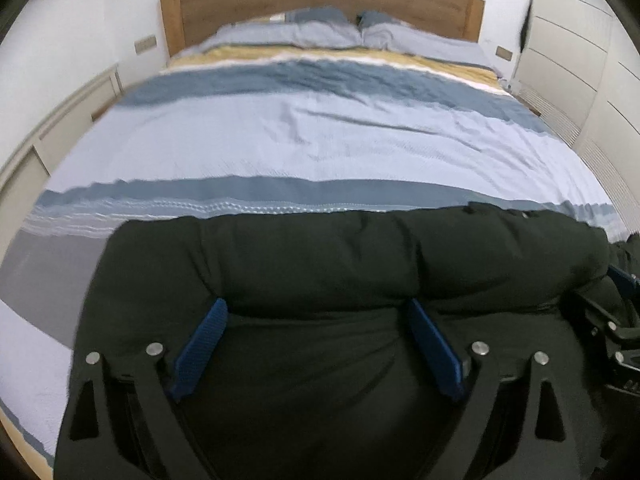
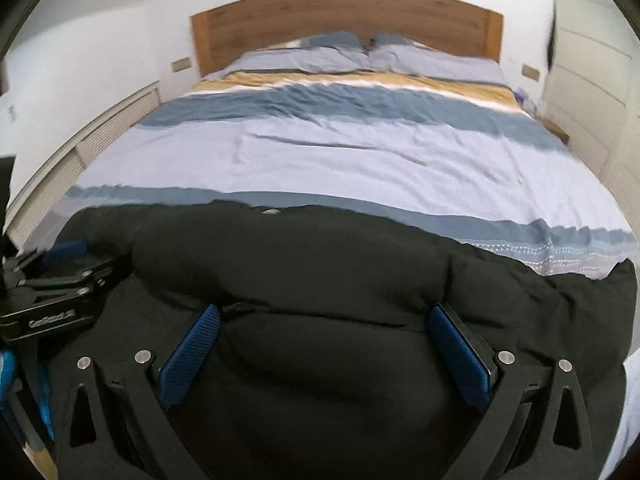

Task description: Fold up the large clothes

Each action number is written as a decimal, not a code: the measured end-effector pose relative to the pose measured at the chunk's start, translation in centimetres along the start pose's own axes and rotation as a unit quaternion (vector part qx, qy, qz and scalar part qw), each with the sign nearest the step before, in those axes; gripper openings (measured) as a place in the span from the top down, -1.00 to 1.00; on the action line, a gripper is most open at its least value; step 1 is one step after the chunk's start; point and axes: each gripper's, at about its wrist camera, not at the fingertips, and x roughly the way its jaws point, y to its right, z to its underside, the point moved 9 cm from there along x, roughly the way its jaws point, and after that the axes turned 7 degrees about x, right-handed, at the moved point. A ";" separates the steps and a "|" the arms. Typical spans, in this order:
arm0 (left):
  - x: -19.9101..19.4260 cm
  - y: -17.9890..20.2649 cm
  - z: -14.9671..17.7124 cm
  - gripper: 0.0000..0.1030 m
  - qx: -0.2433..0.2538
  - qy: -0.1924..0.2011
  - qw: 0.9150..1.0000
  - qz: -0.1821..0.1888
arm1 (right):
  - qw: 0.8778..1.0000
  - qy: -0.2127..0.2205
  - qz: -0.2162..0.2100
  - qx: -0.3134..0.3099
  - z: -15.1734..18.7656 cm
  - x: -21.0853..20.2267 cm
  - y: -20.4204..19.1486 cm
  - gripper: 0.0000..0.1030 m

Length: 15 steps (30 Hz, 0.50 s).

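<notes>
**Black padded coat lies bunched at the foot of a striped bed, two pairs of tongs over it**

A bulky black padded coat [image 1: 320, 272] fills the lower half of both wrist views, lying on the near end of a bed whose striped duvet cover [image 1: 312, 140] runs in bands of pale blue, slate blue and mustard toward the top of the frame. In the left wrist view the left tongs [image 1: 316, 308] stand apart, their blue ribbed pads [image 1: 200, 352] spread wide at lower centre, with a thick roll of the coat swelling across the frame just beyond the tips. Whether the tips press into the fabric cannot be told. The right wrist view shows the right tongs [image 2: 324, 312] likewise spread wide, blue pads [image 2: 190, 354] on either side of a puffy fold, the coat's far edge drawn across the middle of the frame. At the left edge of that same view the left tongs appear side-on, black frame and blue pad resting against the coat's left end; at the right edge of the left wrist view, part of the right tongs' black frame shows beside the coat. Two pillows [image 2: 332, 54] sit against an arched wooden headboard [image 2: 344, 12] at upper centre. White cabinet fronts [image 1: 580, 40] line the right edge.
</notes>
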 end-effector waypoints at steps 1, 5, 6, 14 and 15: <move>0.9 0.0 -0.3 -0.83 -0.003 -0.013 1.000 0.001 | 1.000 -0.003 0.004 0.004 -0.3 0.6 0.3 -0.97; 2.5 -0.1 -0.7 -0.87 -0.013 -0.040 0.999 0.016 | 0.999 -0.023 0.017 0.016 -1.3 3.2 1.5 -0.97; 2.5 -0.3 -0.6 -0.87 -0.017 -0.041 0.999 0.025 | 0.999 -0.024 0.016 0.018 -1.4 3.3 1.7 -0.97; 1.8 -6.8 0.6 -0.87 -0.060 -0.071 0.996 -0.003 | 0.997 -0.023 0.012 0.076 -0.9 2.5 8.1 -0.97; 1.6 -8.7 1.2 -0.87 -0.060 -0.083 0.994 -0.035 | 0.996 -0.024 0.021 0.084 -0.7 2.2 9.4 -0.97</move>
